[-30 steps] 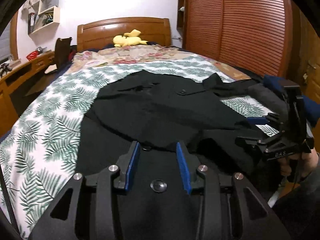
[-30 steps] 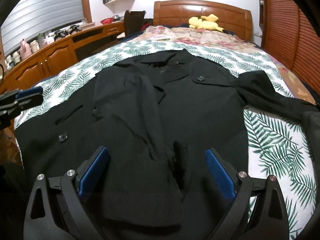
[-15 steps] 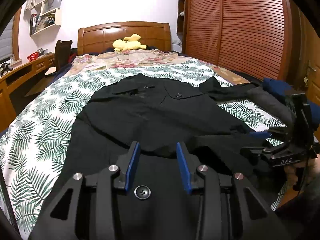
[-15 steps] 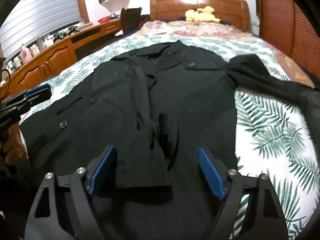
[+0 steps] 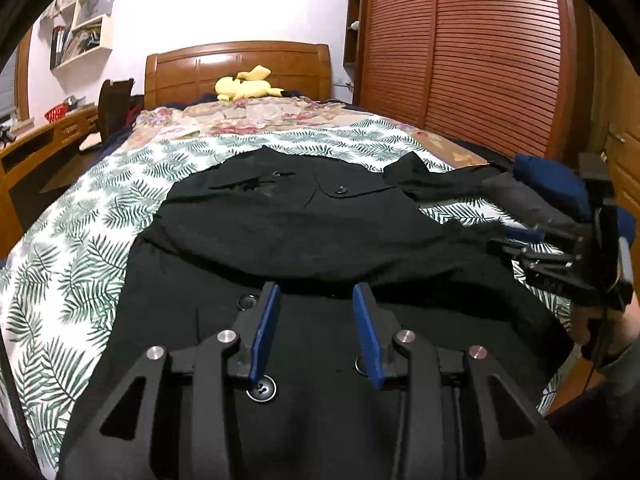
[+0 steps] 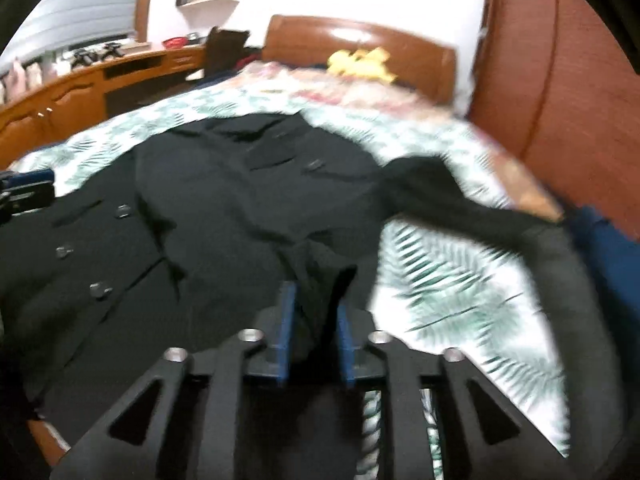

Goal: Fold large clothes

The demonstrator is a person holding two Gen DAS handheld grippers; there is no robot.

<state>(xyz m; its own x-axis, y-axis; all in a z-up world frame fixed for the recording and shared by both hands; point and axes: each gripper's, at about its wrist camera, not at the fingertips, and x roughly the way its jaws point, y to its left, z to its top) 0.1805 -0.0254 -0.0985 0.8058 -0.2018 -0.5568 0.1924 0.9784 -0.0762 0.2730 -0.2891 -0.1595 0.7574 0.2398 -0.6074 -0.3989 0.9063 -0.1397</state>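
Black coat point(image 5: 304, 232) lies spread front-up on the leaf-print bedspread point(image 5: 80, 264), hem at 6 o'clock, collar toward 12. Right gripper point(image 6: 314, 300) jaws have just been closing and now pinch a bunched fold of the coat between the blue pads; left gripper point(image 5: 316, 300) hovers over the hem, jaws part-open, nothing gripped. Yellow plush toy point(image 5: 244, 86) sits by the headboard point(image 5: 240, 68) at 12 o'clock.

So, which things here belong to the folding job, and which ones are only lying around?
Job:
- black coat
- right gripper, jaws just closing on a coat fold
- left gripper, over the coat hem

Lying about:
- yellow plush
- blue clothes at the bed edge
- red basket on the desk
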